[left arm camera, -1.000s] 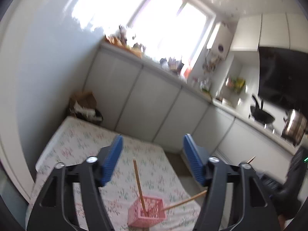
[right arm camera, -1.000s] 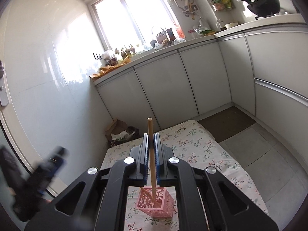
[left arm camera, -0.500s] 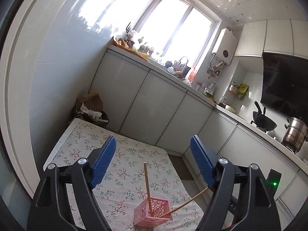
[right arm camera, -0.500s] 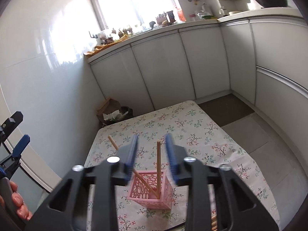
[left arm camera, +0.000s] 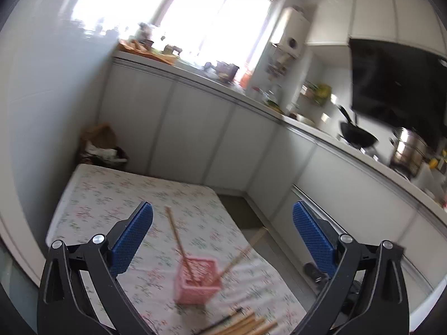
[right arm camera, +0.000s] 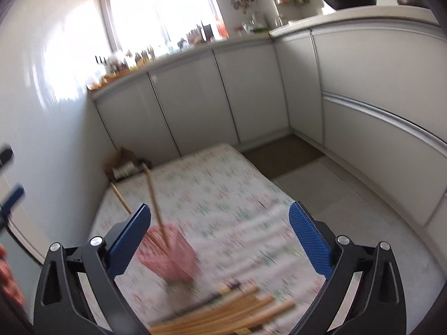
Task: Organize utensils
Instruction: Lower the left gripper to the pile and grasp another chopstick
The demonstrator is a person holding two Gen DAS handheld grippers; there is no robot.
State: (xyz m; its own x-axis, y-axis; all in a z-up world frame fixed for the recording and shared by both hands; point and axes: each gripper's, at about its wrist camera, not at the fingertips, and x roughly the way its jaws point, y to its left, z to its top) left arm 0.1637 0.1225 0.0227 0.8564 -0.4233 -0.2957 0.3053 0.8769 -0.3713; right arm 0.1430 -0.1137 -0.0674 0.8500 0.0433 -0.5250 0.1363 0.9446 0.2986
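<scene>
On the floral tablecloth (left arm camera: 111, 195), pink basket (left arm camera: 197, 284) holds two chopsticks (left arm camera: 177, 240); both grippers' fingers (right arm camera: 128, 240) spread, empty

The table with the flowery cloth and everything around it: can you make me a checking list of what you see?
Surface: flowery tablecloth.
Job's things: pink basket holding two chopsticks; loose chopstick pile in front of it.
Clutter: nothing seen on the cloth.
Grippers: left gripper open, empty; right gripper open, empty.
Cables: nothing seen.
Surroundings: white cabinets, window, wok, steel pot, floor bag.
</scene>
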